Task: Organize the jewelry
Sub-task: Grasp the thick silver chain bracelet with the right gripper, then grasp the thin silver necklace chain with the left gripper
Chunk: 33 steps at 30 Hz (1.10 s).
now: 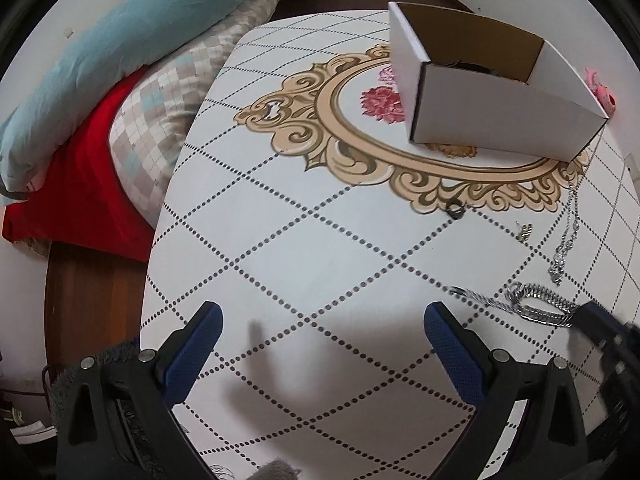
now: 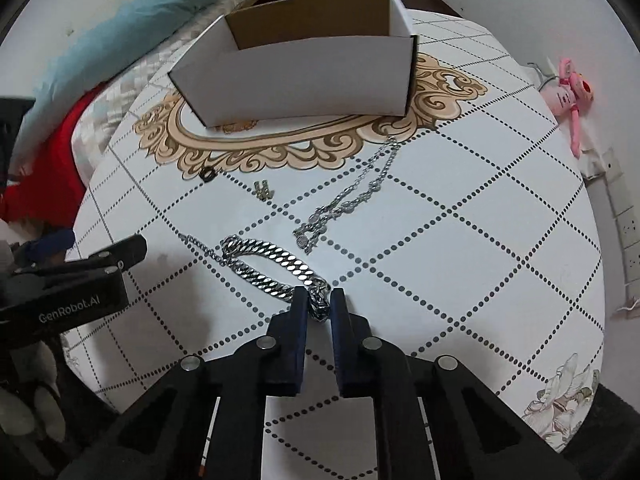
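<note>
A chunky silver chain bracelet (image 2: 272,264) lies on the white patterned table (image 2: 460,248). My right gripper (image 2: 319,300) is shut on the bracelet's near end. The bracelet also shows in the left wrist view (image 1: 540,306), with the right gripper (image 1: 592,316) at its end. A thin silver necklace (image 2: 352,196), a pair of small earrings (image 2: 263,191) and a dark ring (image 2: 208,175) lie farther out. An open white cardboard box (image 2: 296,80) stands beyond them; something dark lies inside it (image 1: 472,67). My left gripper (image 1: 320,316) is open and empty above the table.
A bed with a teal duvet (image 1: 112,56), checked pillow and red sheet (image 1: 80,184) runs along the table's left edge. A pink plush toy (image 2: 568,92) lies past the right edge by the wall. Wall sockets (image 2: 628,232) are at the right.
</note>
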Each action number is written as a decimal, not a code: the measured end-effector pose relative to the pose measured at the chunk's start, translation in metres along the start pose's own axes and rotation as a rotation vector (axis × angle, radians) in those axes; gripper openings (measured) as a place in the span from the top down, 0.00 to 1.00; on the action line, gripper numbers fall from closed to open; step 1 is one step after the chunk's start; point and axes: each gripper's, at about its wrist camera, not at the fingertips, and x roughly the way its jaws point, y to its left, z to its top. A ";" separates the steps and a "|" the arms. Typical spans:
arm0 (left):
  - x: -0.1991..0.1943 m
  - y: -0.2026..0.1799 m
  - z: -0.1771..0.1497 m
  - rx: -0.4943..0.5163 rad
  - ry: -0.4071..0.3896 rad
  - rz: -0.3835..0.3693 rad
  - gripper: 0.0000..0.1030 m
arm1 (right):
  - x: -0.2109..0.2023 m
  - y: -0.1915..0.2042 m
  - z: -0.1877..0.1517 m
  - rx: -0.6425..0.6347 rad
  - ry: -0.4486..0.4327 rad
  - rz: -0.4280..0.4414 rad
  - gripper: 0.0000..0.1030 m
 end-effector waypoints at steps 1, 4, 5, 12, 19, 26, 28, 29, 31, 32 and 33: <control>-0.001 -0.002 0.001 0.006 -0.004 0.000 0.00 | -0.002 -0.005 0.002 0.012 -0.005 -0.006 0.93; -0.005 -0.017 0.006 0.027 -0.016 -0.023 0.00 | -0.009 -0.038 0.008 0.089 -0.031 -0.040 0.93; -0.006 -0.024 0.008 0.035 -0.017 -0.035 0.00 | -0.012 -0.054 0.010 0.125 -0.040 -0.056 0.93; -0.007 -0.088 0.017 0.125 -0.017 -0.165 0.01 | -0.019 -0.129 0.020 0.295 -0.046 -0.098 0.93; -0.004 -0.134 0.009 0.241 -0.038 -0.172 0.19 | -0.020 -0.137 0.024 0.309 -0.057 -0.090 0.93; -0.008 -0.151 0.010 0.309 -0.065 -0.224 0.95 | -0.021 -0.138 0.021 0.309 -0.061 -0.085 0.93; -0.006 -0.151 0.013 0.307 -0.066 -0.233 0.96 | -0.020 -0.136 0.022 0.307 -0.060 -0.083 0.93; -0.006 -0.150 0.013 0.301 -0.066 -0.244 0.97 | -0.022 -0.135 0.020 0.305 -0.061 -0.082 0.93; -0.009 -0.149 0.017 0.295 -0.068 -0.257 0.98 | -0.025 -0.133 0.021 0.299 -0.069 -0.078 0.93; -0.011 -0.147 0.018 0.288 -0.068 -0.268 0.98 | -0.027 -0.132 0.021 0.295 -0.073 -0.075 0.93; -0.014 -0.143 0.018 0.281 -0.070 -0.280 0.98 | -0.030 -0.131 0.022 0.293 -0.080 -0.069 0.93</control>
